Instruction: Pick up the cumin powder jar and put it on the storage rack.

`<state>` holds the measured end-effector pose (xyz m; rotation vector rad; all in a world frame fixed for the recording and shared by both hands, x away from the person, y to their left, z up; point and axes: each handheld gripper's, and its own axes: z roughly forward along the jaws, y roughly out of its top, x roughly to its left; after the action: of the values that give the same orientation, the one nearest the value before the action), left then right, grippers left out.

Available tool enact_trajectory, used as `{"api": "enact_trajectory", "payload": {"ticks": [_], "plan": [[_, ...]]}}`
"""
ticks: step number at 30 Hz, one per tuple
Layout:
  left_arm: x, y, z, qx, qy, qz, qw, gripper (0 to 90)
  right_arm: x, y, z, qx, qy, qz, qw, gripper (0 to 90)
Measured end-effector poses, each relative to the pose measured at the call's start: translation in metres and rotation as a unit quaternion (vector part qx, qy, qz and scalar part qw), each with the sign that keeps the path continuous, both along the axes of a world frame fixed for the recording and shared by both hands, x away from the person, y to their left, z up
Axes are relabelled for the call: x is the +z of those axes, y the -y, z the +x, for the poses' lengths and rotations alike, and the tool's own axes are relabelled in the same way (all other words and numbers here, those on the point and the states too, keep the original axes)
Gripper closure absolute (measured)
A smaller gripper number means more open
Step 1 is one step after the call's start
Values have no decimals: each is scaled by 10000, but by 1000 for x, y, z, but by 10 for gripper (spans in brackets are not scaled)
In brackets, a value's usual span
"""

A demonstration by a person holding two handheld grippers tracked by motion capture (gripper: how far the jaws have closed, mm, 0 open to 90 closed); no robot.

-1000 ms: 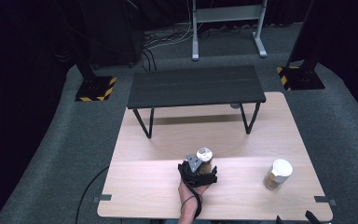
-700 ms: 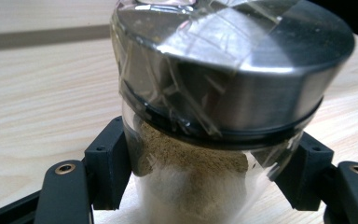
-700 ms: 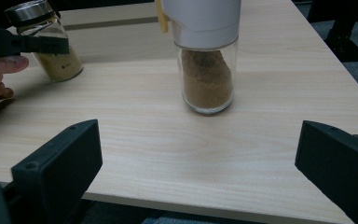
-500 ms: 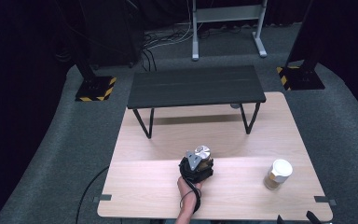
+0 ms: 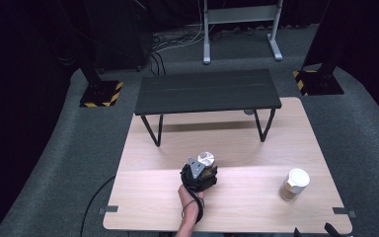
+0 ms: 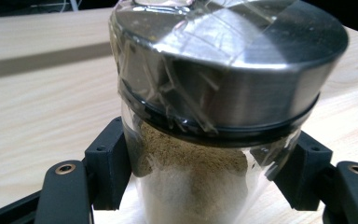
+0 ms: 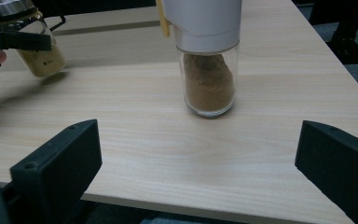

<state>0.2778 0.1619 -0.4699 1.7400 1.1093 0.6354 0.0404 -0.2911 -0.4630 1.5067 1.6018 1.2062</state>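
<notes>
While the wooden table (image 5: 256, 148) is carrying the low black bench (image 5: 207, 91) at its far side, the left gripper (image 6: 200, 186) is clamping its jaws on the steel-lidded jar (image 6: 214, 107) of pale powder at the table's near middle, seemingly tilted and just off the wood. Next, it probably needs a steady carry, perhaps toward the bench, while the right gripper (image 7: 200, 172) is waiting wide open and empty before the white-capped jar (image 7: 207, 51).

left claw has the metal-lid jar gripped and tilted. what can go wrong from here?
1. The left claw pinches the smooth glass of the metal-lid jar below its heavy lid; tilted like this, it might slip or rotate.
2. The lid looks held on by tape; further tipping could spill the powder.
3. The black shelf stands just ahead; a low carry could clip its edge.
</notes>
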Motion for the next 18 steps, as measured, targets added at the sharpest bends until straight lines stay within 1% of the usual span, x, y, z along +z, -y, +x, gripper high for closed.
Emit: {"api": "enact_trajectory", "payload": {"ticks": [8,13,18], "plan": [[16,-12,1,79,190,60,9998,300,2,0,3,127,-47,-50,9999,0],[25,-17,3,100,241,109,9996,300,4,-1,1,113,-29,-124,9999,0],[32,-21,5,122,265,170,9994,300,3,1,1,110,-24,-103,9999,0]]}}
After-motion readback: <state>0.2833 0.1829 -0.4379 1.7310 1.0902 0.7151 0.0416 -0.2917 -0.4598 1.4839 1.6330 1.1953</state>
